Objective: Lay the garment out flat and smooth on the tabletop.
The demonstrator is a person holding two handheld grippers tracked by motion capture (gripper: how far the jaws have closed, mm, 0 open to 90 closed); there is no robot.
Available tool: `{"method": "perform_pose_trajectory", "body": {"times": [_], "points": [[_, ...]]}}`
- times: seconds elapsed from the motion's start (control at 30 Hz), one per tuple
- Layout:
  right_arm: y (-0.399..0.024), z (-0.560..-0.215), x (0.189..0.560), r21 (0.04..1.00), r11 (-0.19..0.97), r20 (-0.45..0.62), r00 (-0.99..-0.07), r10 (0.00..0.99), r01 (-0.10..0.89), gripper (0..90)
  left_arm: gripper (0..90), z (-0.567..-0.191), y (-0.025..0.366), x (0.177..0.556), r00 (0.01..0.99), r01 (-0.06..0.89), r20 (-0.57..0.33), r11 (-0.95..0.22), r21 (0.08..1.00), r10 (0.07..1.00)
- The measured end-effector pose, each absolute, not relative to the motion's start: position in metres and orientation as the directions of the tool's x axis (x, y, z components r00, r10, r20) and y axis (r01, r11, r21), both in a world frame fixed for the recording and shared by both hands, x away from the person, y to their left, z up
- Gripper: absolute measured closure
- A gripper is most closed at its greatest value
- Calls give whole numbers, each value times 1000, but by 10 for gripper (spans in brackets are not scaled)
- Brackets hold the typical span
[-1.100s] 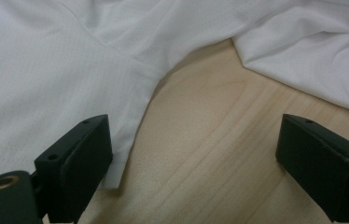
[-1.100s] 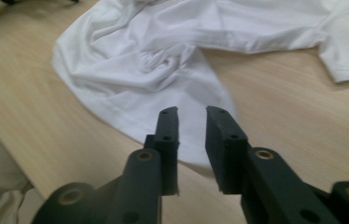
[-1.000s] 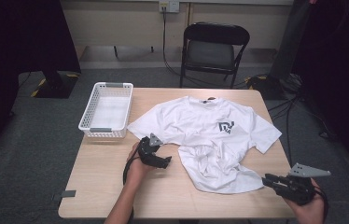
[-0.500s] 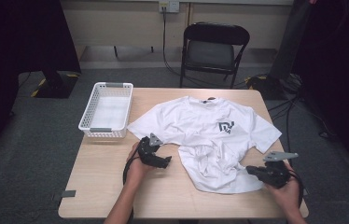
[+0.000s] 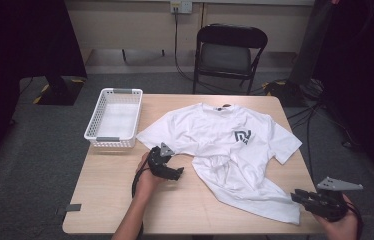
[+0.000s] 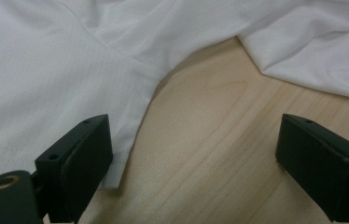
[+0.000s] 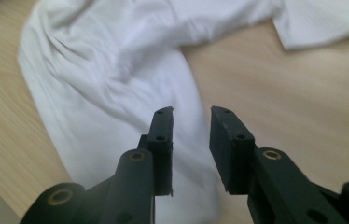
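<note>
The white basket (image 5: pixel 113 120) holds nothing, just beside the T-shirt (image 5: pixel 225 145).

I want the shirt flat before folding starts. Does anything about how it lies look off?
Yes. The white T-shirt is not flat: its lower half is bunched and twisted toward the right gripper, with wrinkles at mid-body. Its upper half lies fairly smooth. The white basket sits straight.

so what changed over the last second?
The right gripper swung in toward the shirt's lower hem, then eased back to the near right corner of the table; its jaws are apart, gripping nothing. The left gripper, t-shirt and basket stayed put.
</note>
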State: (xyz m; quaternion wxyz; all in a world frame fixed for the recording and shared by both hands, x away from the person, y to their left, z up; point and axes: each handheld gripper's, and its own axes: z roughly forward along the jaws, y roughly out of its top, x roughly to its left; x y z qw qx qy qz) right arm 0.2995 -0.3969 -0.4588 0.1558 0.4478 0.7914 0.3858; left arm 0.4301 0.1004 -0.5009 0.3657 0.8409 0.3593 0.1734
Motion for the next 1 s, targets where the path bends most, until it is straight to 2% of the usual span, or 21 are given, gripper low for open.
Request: {"method": "perform_pose_trajectory", "body": {"times": [0.03,0.2,0.33,0.37,0.4,0.43,0.47,0.67,0.83,1.0], "points": [[-388,-456,305,756,307,95,-562,822,577,623,103,-501,100,430,682,477,29,-475,739,731],[-334,-456,332,747,406,25,-632,775,526,613,103,-501,100,430,682,477,29,-475,740,731],[-310,-471,350,723,414,-4,-595,803,554,570,104,-501,101,431,683,476,29,-475,740,730],[-307,-475,354,712,420,-15,-585,811,562,611,103,-501,101,431,683,476,29,-475,741,730],[-305,-479,357,702,432,-24,-587,809,567,691,104,-501,101,431,683,476,29,-475,741,730],[-305,-483,359,690,438,-18,-592,806,576,808,104,-501,101,431,683,475,29,-475,741,730],[-306,-485,361,687,439,-6,-600,800,579,853,104,-501,101,431,683,475,29,-475,741,730],[-331,-466,357,735,382,11,-574,819,560,868,108,-501,101,431,685,473,32,-478,740,728],[-373,-446,362,780,277,34,-479,877,561,865,109,-501,101,431,684,473,32,-477,741,728],[-406,-455,373,757,224,29,-374,927,614,829,109,-501,101,431,684,473,32,-477,741,728]]}}
